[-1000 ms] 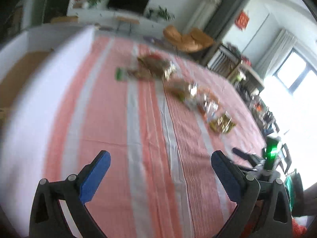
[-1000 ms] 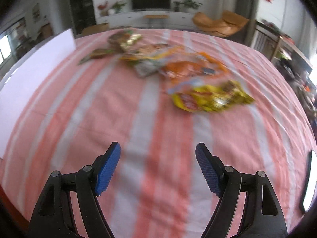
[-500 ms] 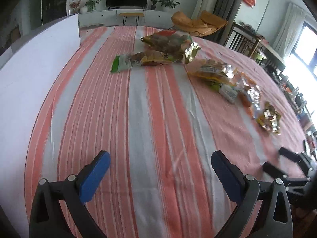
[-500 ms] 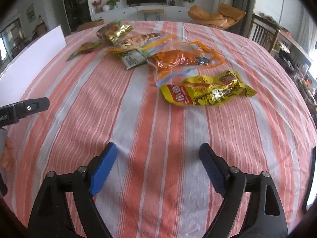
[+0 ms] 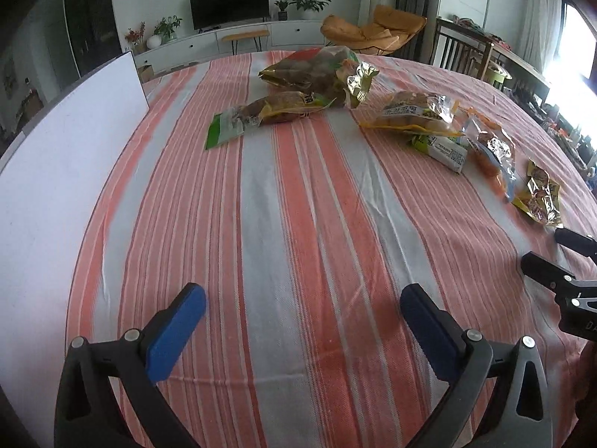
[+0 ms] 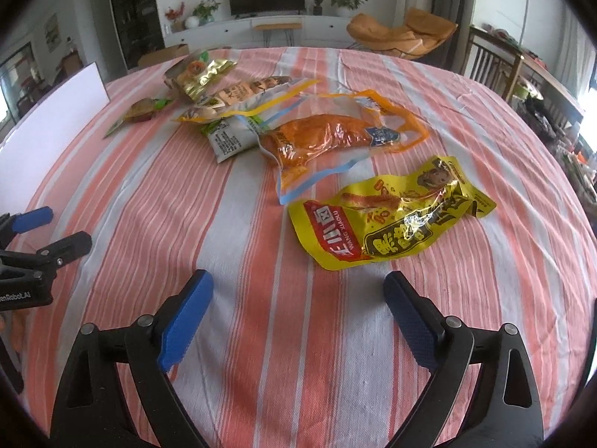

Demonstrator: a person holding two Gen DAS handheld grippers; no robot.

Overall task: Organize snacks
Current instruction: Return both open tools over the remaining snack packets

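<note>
1. Nearest the lens, the right gripper [image 6: 298, 308] is opening its blue ribbed pads wider than before, nothing between them; the left gripper [image 5: 302, 317] gapes empty.
2. Beyond, a crinkled yellow packet [image 6: 391, 220] lies on the striped woven cloth [image 6: 238, 224].
3. Farther, glossy snack bags [image 5: 317, 74], sharper now, lie clustered.

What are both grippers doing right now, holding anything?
Left gripper: open, empty.
Right gripper: jaws opening, nothing between them; yellow snack bag lies ahead.

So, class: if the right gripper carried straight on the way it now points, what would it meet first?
Probably the striped tablecloth: the right gripper, its jaws opening with nothing between them, tilts down at bare cloth. If it skims further, the yellow snack bag comes next, slightly to the right. Depth is hard to judge.
</note>
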